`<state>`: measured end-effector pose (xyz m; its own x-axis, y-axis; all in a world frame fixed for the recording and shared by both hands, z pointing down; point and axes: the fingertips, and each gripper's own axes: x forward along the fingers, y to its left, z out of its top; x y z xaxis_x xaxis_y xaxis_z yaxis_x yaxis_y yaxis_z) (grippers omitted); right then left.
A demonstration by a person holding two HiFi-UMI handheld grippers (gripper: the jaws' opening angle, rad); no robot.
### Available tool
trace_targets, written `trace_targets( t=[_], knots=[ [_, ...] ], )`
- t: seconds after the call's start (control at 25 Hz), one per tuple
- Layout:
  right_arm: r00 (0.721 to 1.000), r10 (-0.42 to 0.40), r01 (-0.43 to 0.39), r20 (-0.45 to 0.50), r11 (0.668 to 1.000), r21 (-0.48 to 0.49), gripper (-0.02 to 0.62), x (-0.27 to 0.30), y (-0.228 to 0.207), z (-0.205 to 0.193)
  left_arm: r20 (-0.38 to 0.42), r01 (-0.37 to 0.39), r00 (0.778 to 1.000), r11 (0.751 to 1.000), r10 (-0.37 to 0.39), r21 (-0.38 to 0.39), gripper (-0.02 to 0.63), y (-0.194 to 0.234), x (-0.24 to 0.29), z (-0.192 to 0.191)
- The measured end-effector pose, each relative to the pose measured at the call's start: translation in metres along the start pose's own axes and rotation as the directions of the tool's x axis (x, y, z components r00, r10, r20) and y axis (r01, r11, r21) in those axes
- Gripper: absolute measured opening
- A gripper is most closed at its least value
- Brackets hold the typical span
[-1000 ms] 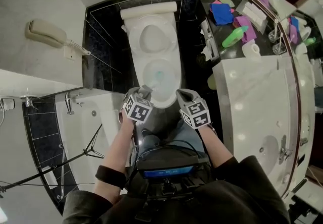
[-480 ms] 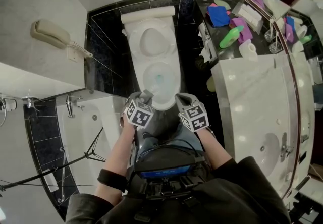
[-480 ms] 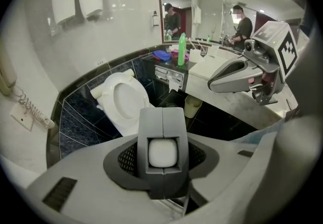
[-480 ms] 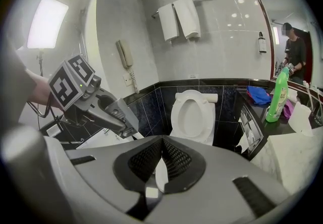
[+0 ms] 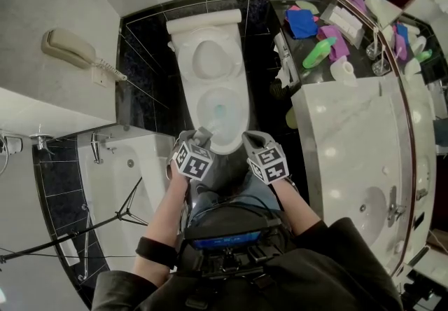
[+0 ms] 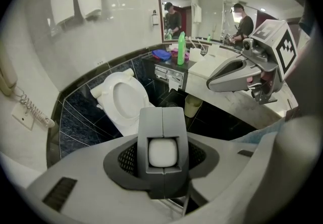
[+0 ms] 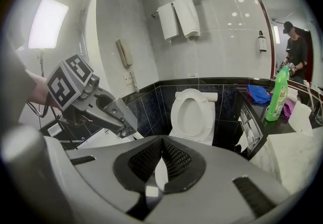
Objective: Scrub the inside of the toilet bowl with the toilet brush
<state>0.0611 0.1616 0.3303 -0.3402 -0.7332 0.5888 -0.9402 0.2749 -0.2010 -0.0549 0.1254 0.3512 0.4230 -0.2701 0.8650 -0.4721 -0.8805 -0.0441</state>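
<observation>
The white toilet stands against the black tiled wall with its lid up and blue-tinted water in the bowl. It also shows ahead in the left gripper view and the right gripper view. My left gripper hovers at the bowl's front left rim, its jaws meeting along a seam with nothing gripped. My right gripper hovers at the front right rim, also shut and empty. Each shows in the other's view: right gripper, left gripper. No toilet brush shows in any view.
A marble counter with a sink runs along the right, holding a green bottle and a blue cloth. A small bin sits by the toilet. On the left are a wall phone, a bathtub and a tripod.
The head view has shifted slightly. Both grippers stay side by side at the bowl's front edge, jaws unchanged.
</observation>
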Motion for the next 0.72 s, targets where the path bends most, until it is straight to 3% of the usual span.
trace_targets(
  t=[0.24, 0.48, 0.6, 0.72],
  knots=[
    [1.0, 0.018, -0.018, -0.007, 1.0, -0.002, 0.008, 0.002, 0.004, 0.0, -0.012, -0.015, 1.0, 0.999, 0.014, -0.032, 0.178, 0.003, -0.001, -0.008],
    [0.996, 0.081, -0.082, -0.029, 0.996, -0.039, 0.008, 0.016, 0.011, -0.005, -0.038, -0.064, 0.997, 0.992, 0.06, -0.112, 0.178, 0.015, -0.004, -0.024],
    [0.987, 0.15, -0.154, -0.056, 0.986, -0.06, 0.008, 0.029, 0.016, -0.003, -0.061, -0.119, 0.992, 0.973, 0.109, -0.197, 0.178, 0.027, -0.001, -0.036],
    [0.969, 0.231, -0.24, -0.091, 0.965, -0.106, 0.008, 0.045, 0.02, -0.003, -0.093, -0.178, 0.983, 0.934, 0.156, -0.311, 0.178, 0.038, 0.001, -0.054]
  ],
)
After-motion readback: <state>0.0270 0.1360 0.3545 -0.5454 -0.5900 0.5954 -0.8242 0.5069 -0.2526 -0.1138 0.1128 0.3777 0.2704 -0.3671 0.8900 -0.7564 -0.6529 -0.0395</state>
